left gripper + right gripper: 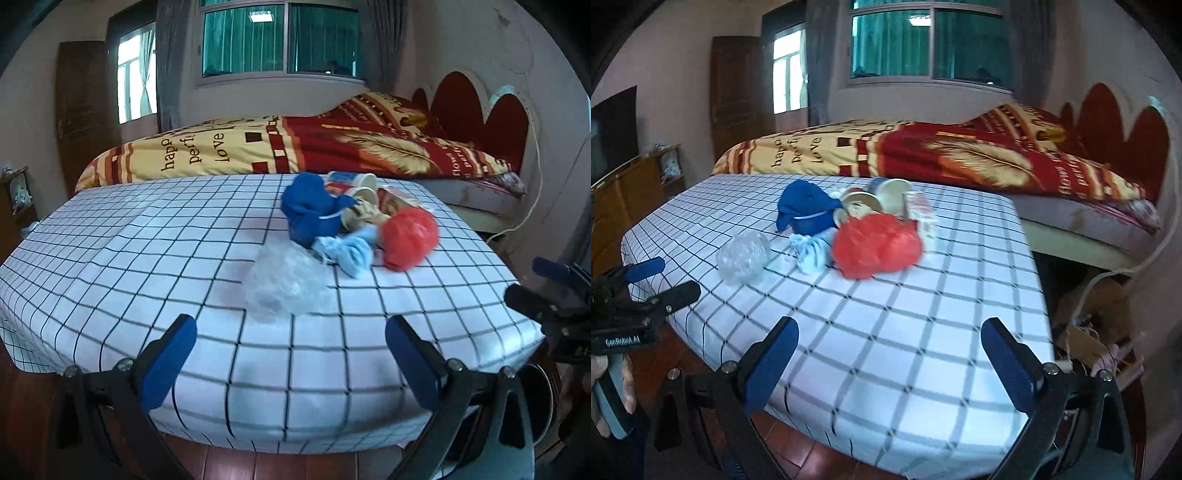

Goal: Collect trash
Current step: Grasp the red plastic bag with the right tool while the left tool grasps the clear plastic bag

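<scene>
Left tongs (291,363) spread wide, empty (right tongs (888,365) likewise), level above checked tablecloth (147,258) edge.

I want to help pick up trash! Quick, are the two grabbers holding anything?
Left gripper: open, holding nothing, above the white checked tablecloth.
Right gripper: open, holding nothing.

Soft daylight enters through the teal-curtained window (280,40) and a brighter side window (788,79). The white black-gridded tabletop cloth (147,258) is evenly lit with faint shadows. Both views show slight motion blur, strong fisheye bending, and dark vignetted corners.
</scene>
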